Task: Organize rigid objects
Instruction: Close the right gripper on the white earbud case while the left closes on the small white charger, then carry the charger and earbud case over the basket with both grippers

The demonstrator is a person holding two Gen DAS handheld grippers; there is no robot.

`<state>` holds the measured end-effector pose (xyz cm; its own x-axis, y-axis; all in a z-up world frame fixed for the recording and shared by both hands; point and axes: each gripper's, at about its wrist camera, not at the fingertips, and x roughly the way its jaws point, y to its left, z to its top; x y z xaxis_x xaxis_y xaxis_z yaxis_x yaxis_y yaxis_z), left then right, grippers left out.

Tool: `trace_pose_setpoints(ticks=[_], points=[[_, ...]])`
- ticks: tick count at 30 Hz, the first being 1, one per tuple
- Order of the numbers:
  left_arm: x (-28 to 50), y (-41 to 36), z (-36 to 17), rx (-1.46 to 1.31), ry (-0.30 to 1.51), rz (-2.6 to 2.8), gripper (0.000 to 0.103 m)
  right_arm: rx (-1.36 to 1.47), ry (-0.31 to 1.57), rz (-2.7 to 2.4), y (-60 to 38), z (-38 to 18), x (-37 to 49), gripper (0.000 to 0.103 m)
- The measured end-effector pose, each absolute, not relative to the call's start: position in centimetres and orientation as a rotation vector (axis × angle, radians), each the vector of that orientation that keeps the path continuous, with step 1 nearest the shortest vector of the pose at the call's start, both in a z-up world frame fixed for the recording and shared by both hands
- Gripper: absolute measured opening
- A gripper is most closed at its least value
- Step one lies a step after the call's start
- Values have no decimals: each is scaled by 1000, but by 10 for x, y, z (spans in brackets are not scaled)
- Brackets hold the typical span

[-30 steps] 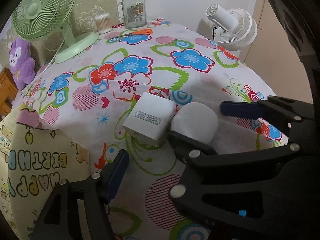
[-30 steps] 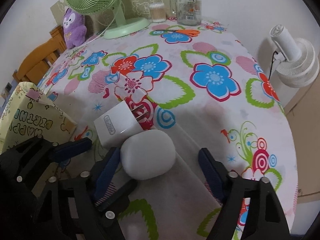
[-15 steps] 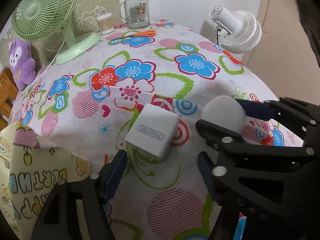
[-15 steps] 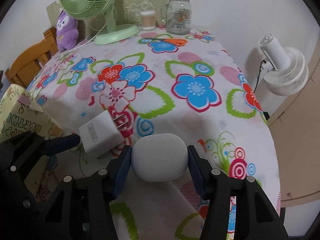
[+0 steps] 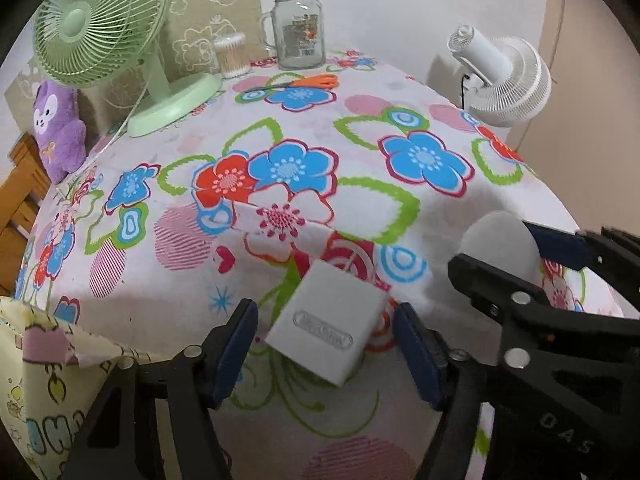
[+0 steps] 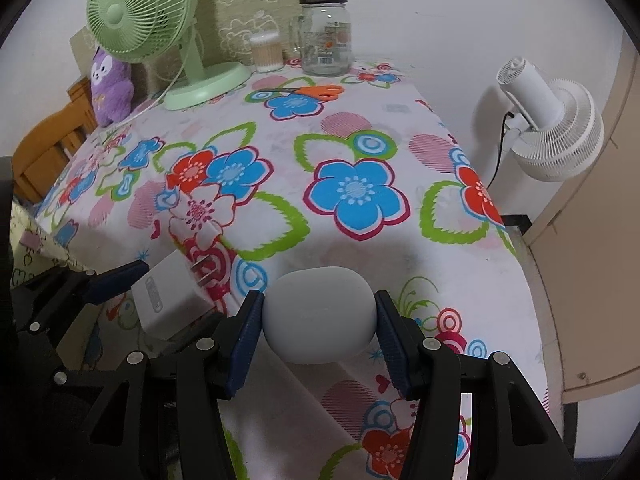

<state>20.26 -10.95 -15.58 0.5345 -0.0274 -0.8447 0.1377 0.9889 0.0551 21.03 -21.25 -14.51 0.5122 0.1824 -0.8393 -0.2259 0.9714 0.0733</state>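
Note:
A white charger block [image 5: 328, 328] lies on the flowered tablecloth [image 5: 280, 128], its prongs pointing away. My left gripper [image 5: 324, 312] straddles it and its jaws are closing; a thin gap still shows at the left pad [image 5: 236, 340]. My right gripper [image 6: 318, 304] is shut on a white rounded case [image 6: 320, 316], with both blue pads pressed on its sides. The left wrist view shows the case [image 5: 500, 240] held at the right. In the right wrist view, the charger [image 6: 168, 300] sits left of the case.
At the back stand a green fan [image 6: 160, 28], a glass jar [image 6: 326, 36] with a green lid and a swab pot [image 6: 266, 52]; orange scissors [image 6: 316, 90] lie nearby. A white fan [image 6: 556, 128] hangs off the right edge. A yellow birthday bag [image 5: 44, 392] is at left.
My right gripper shut on the white case and carried it right, away from the charger. My left gripper moved over the charger, and its jaws narrowed around it.

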Motion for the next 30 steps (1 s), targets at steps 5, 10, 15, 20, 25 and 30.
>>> trace_pose_setpoints(ticks=[5, 10, 15, 20, 25, 30], points=[[203, -110, -155, 106, 993, -104, 57, -28, 1005, 249, -215, -144, 212, 58], [201, -110, -153, 98, 994, -102, 57, -24, 1007, 253, -215, -143, 210, 58], [193, -110, -149, 93, 985, -107, 57, -23, 1004, 249, -215, -141, 205, 58], [186, -111, -147, 96, 981, -109, 57, -22, 1000, 250, -216, -137, 195, 58], [172, -113, -139, 106, 967, -110, 57, -20, 987, 246, -216, -131, 185, 58], [159, -113, -129, 109, 944, -112, 57, -18, 968, 243, -216, -122, 173, 58]])
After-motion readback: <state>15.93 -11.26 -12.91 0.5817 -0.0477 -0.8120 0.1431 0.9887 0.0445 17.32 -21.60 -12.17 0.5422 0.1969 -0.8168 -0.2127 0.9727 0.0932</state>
